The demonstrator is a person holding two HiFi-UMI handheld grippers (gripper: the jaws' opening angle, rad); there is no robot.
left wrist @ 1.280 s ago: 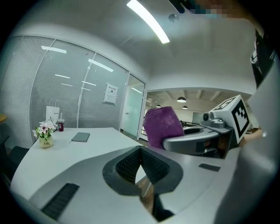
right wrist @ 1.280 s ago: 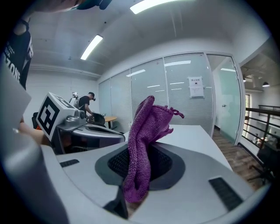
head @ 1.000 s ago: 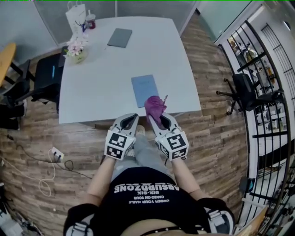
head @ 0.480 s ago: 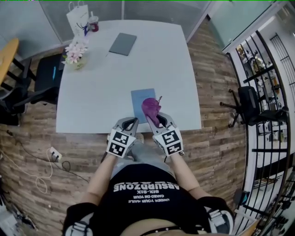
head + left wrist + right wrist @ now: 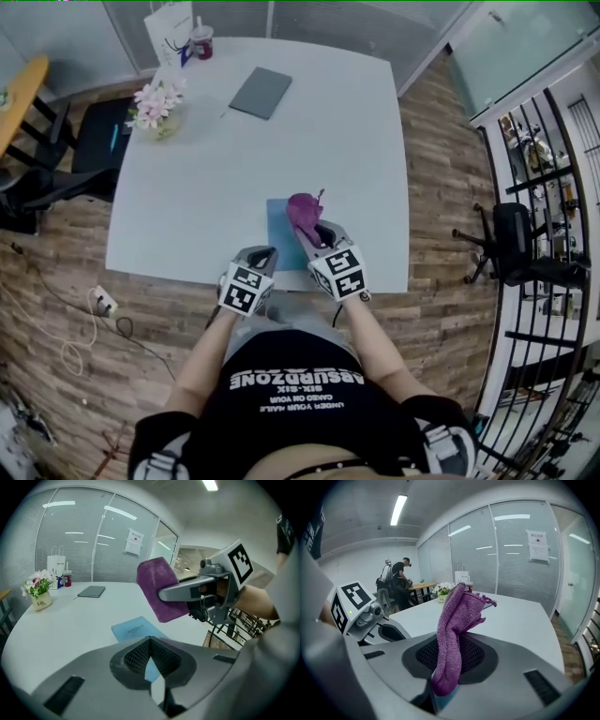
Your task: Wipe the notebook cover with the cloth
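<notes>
White worktop [image 5: 206, 178] carries the blue notebook [image 5: 279, 228] near its front edge. My right hand-held gripper [image 5: 312, 232] is clamped on the purple cloth [image 5: 302, 208], held above the cover. My left hand-held gripper [image 5: 262, 254] is closed and empty. Next, I judge, the cloth must come down flat and sweep.
</notes>
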